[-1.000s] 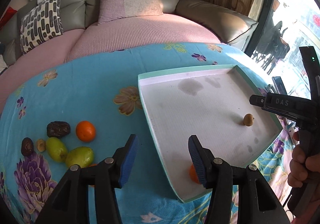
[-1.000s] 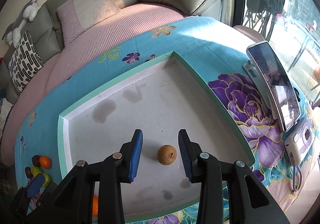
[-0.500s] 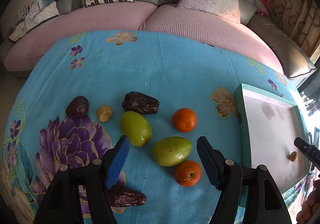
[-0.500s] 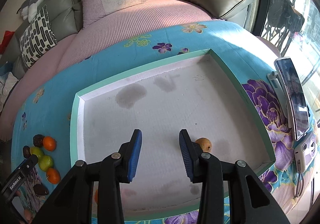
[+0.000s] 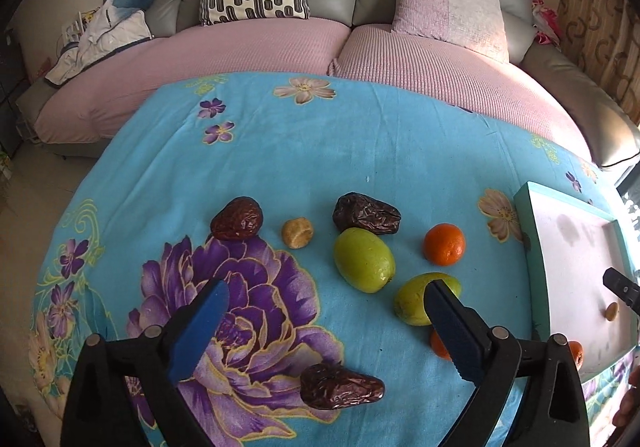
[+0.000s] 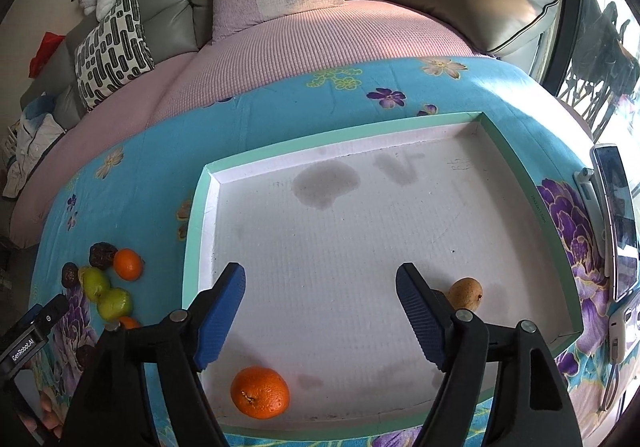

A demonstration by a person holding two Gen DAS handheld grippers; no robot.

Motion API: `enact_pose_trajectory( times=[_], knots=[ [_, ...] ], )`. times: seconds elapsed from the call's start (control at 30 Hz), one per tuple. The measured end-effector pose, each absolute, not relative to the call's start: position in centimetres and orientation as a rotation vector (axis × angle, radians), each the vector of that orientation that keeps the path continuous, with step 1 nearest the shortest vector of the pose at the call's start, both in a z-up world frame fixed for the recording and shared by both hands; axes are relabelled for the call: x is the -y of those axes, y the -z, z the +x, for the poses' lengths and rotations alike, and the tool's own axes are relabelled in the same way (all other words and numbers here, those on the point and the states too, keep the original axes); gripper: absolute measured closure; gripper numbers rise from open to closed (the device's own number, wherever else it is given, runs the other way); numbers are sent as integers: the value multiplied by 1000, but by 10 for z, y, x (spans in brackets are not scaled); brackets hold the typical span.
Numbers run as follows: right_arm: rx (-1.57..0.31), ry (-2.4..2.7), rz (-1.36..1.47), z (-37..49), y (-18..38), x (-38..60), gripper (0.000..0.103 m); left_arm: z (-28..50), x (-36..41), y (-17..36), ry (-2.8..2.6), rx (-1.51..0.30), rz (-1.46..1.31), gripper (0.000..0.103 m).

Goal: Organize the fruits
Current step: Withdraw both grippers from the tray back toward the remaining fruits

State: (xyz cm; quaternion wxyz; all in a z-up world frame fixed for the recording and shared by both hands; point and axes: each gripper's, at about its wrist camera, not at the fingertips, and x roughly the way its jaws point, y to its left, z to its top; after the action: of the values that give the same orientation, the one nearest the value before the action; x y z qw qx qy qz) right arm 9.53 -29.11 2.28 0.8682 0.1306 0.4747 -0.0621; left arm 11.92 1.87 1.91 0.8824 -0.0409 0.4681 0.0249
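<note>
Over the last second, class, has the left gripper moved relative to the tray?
Yes. The left gripper has swung left, away from the tray, which now sits at the view's right edge, and it hovers open over the loose fruit.

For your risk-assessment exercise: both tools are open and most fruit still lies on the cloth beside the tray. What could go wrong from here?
1. The left tool hangs open among closely packed fruit; closing on the date might nudge the green fruit beside its finger.
2. The round orange lies loose in the tray and could roll if bumped.
3. The right tool might knock the small brown fruit beside its finger.
</note>
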Motion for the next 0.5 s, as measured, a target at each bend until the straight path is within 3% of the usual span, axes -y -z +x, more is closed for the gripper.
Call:
enact_pose_trajectory(
  times=[0.13,0.23,0.5],
  knots=[
    [-950,104,251,94,-26,284,22,111,-30,-22,-75,-953,-97,0],
    [-921,96,228,93,-28,278,10,106,-41,-22,-96,-941,-113,0],
    [-866,67,139,91,-31,254,10,104,-61,-26,-136,-901,-165,0]
  ],
)
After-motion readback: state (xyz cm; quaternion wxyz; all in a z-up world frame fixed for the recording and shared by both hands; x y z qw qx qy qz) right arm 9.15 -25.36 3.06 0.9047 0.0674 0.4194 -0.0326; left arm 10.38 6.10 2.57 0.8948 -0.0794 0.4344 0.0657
